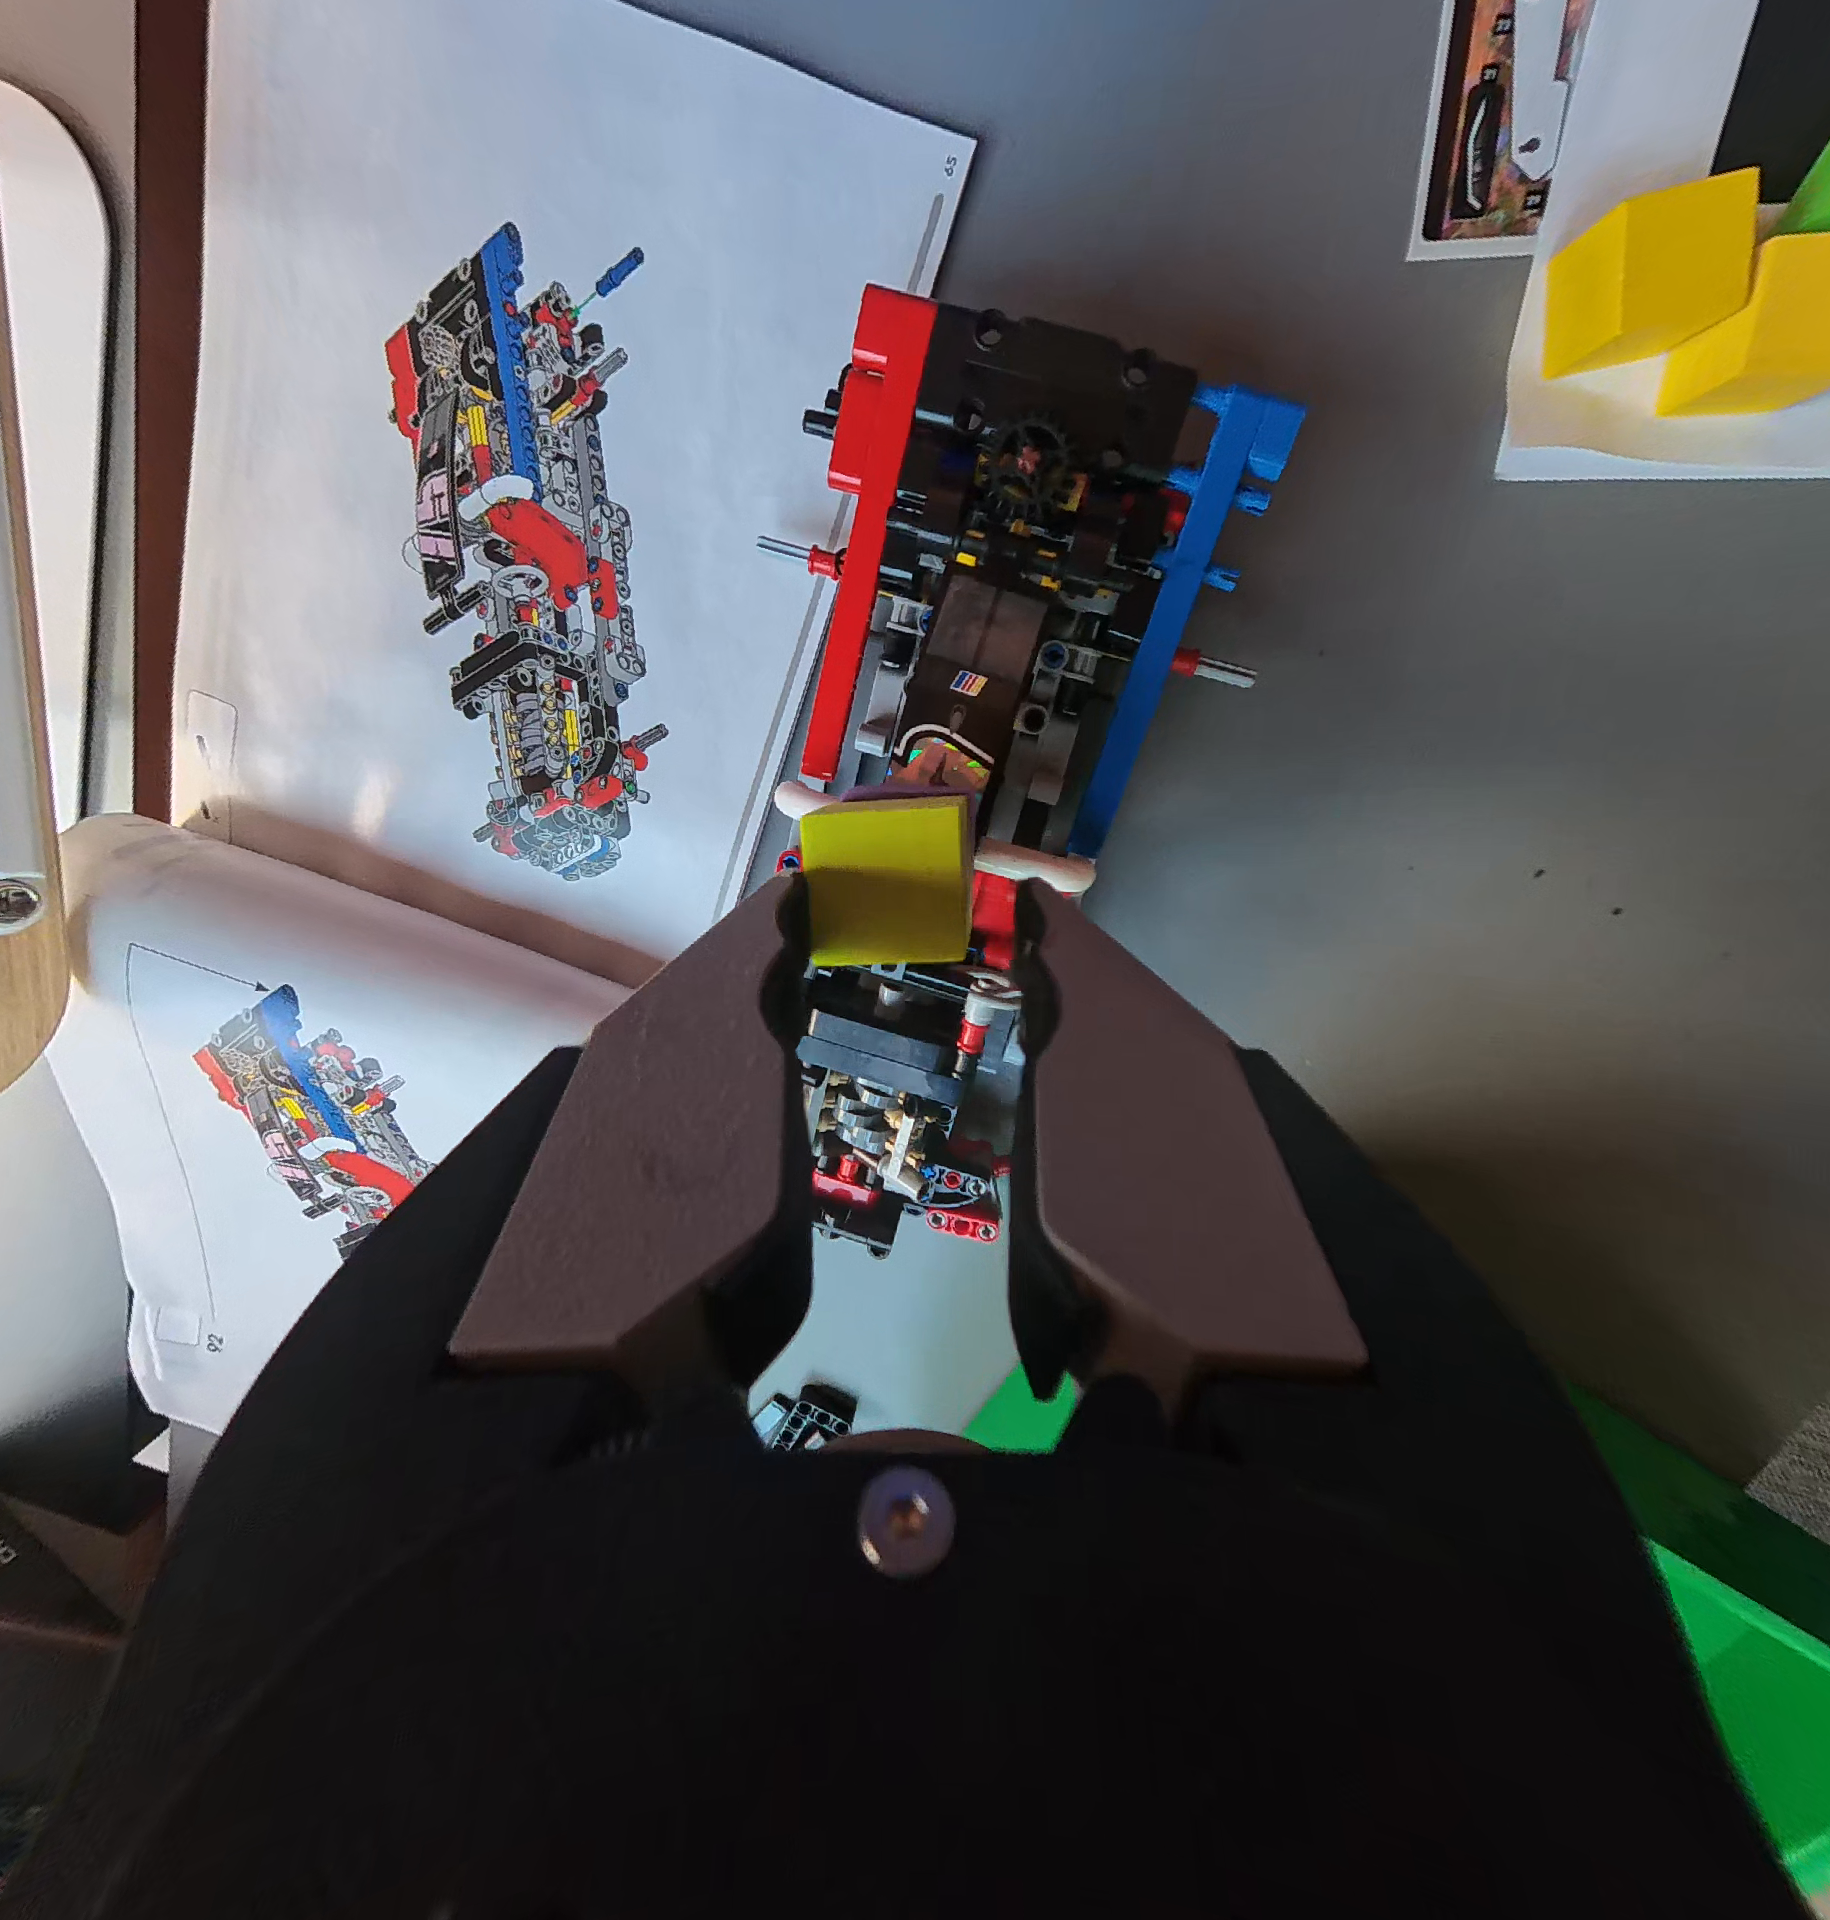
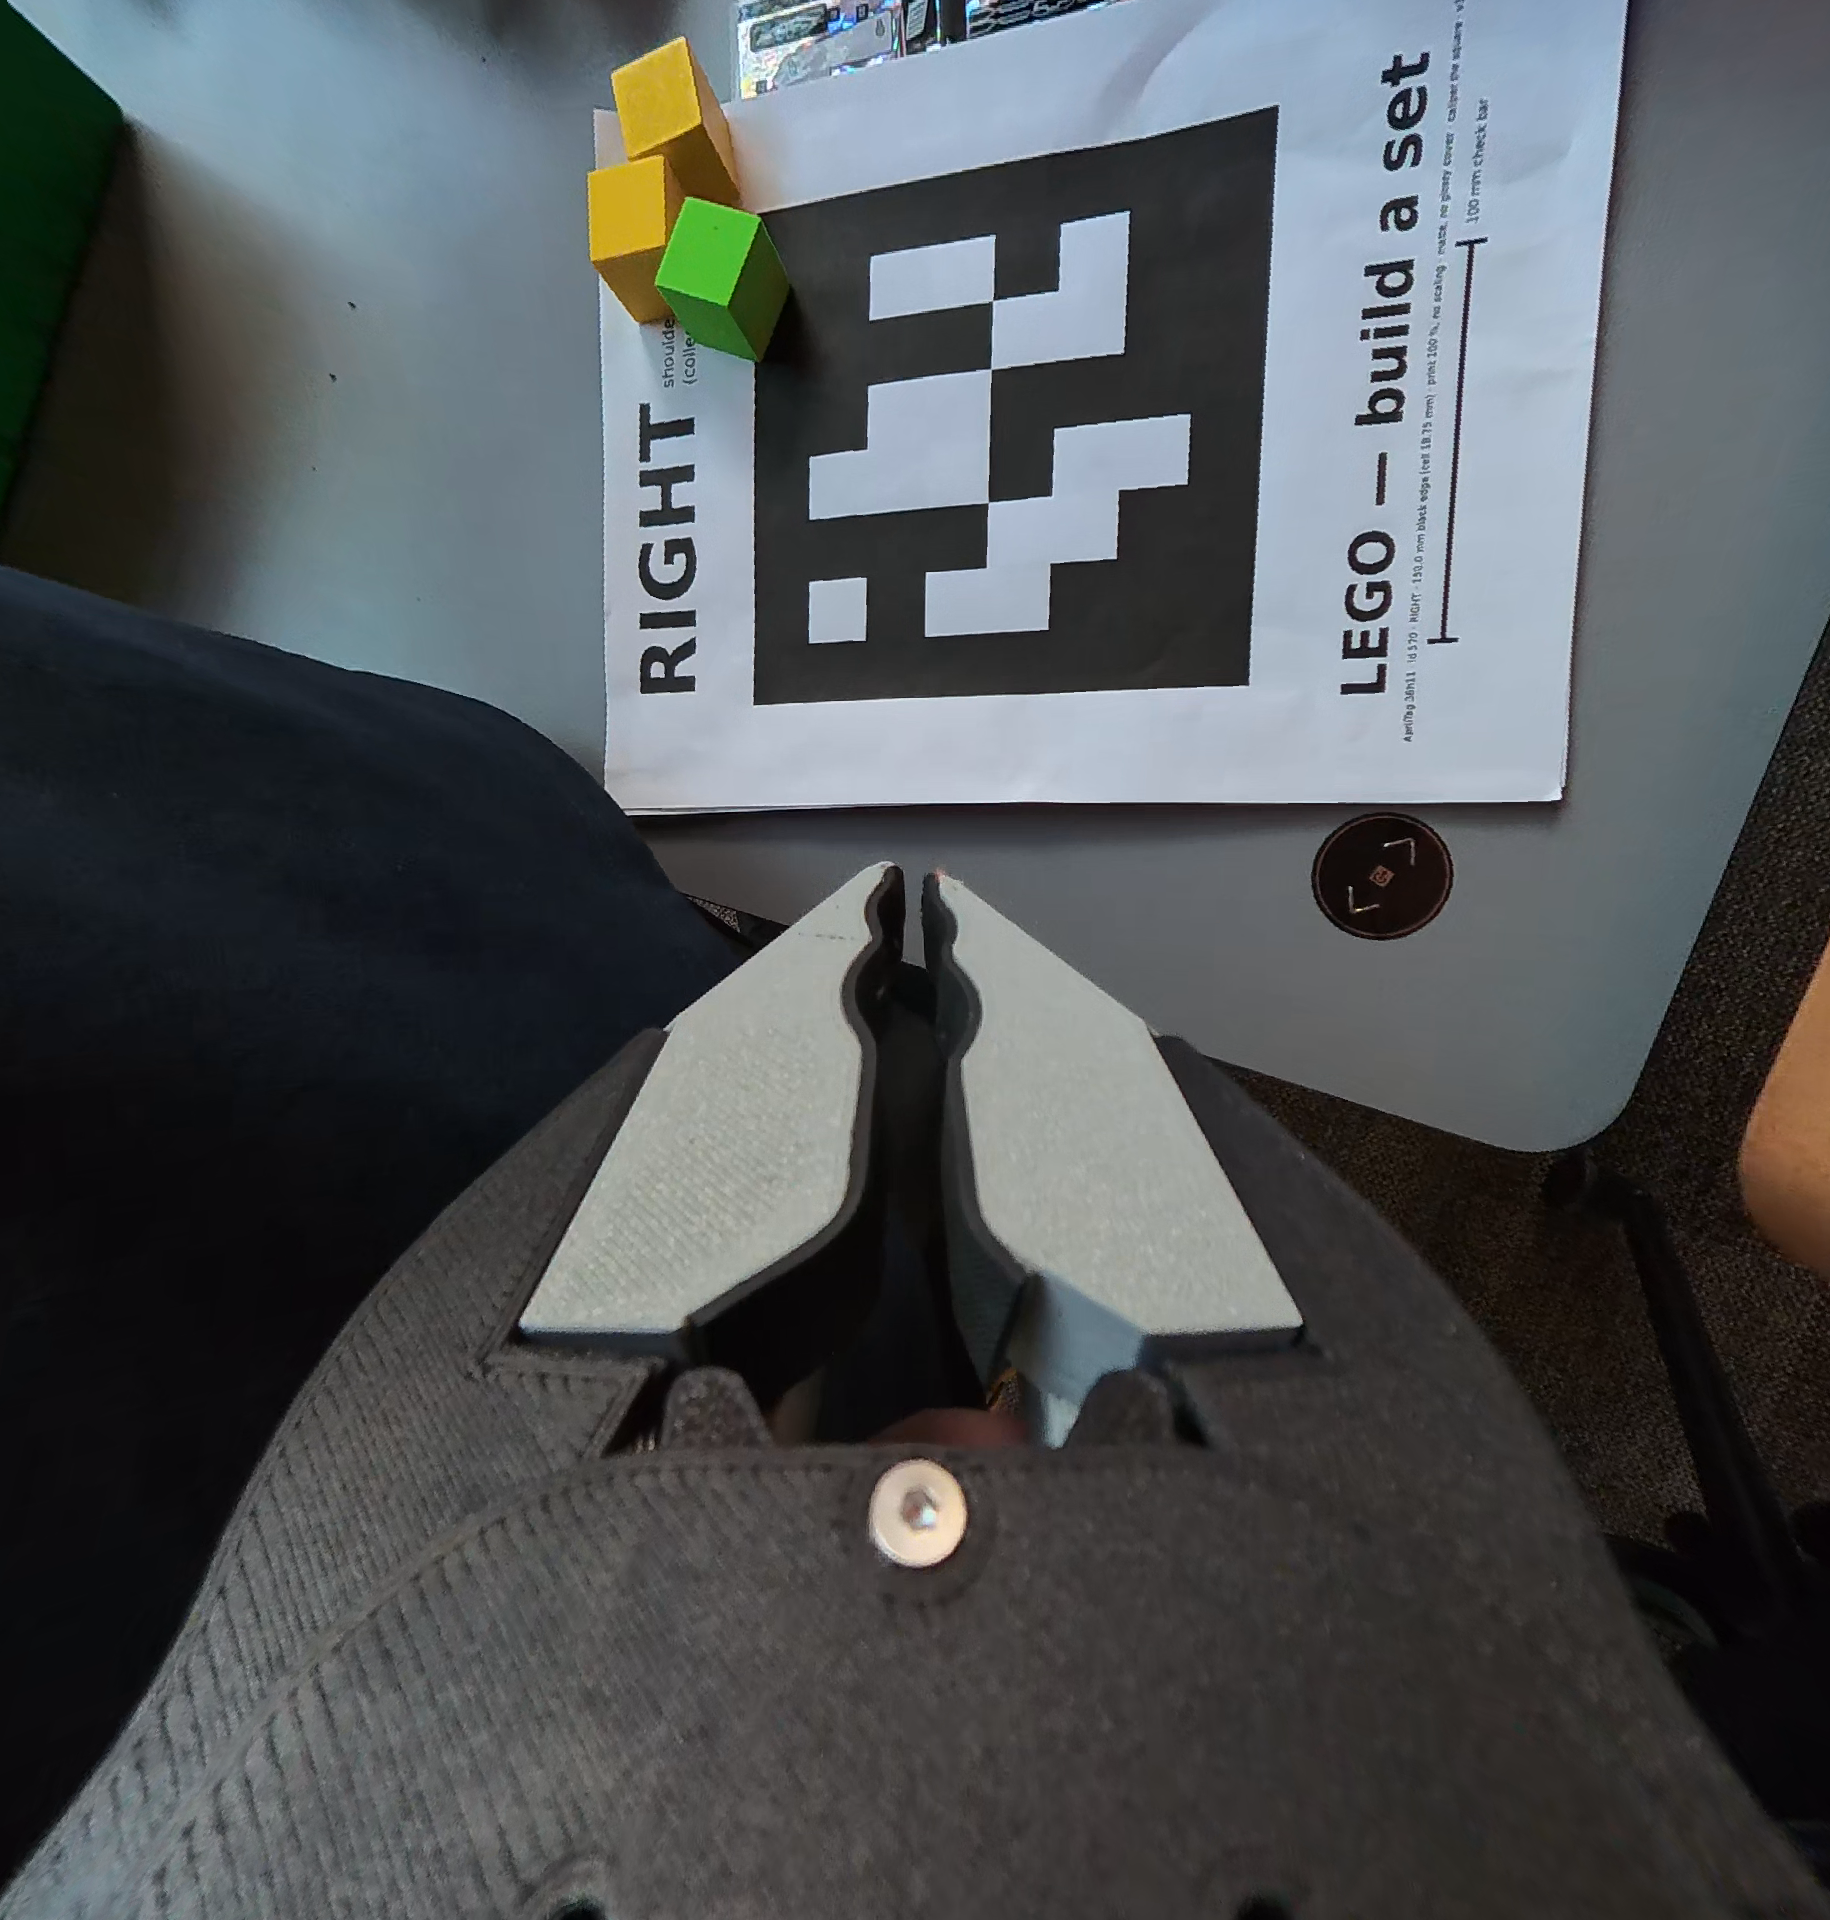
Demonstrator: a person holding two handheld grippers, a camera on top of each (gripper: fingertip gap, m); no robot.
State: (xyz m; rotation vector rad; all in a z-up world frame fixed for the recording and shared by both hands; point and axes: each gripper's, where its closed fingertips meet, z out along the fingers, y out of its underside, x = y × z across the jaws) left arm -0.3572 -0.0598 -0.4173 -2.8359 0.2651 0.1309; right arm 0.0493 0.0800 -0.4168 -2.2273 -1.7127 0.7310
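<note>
We observed the left gripper (image 1: 909,904) above the brick-built chassis (image 1: 1036,582), jaws parted; a yellow cube (image 1: 885,883) lay against its left fingertip (image 1: 776,914), with a visible gap at the right one. An open instruction booklet (image 1: 537,499) lay beside the chassis. The right gripper (image 2: 913,878) was closed on nothing, above the grey table (image 2: 350,416) near a printed marker sheet (image 2: 1077,748), well apart from the yellow and green blocks (image 2: 682,229).

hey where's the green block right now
In the right wrist view, the green block sits at the upper left, on the corner of the printed marker sheet, touching the nearer of two yellow blocks, well ahead of the right gripper.
</note>
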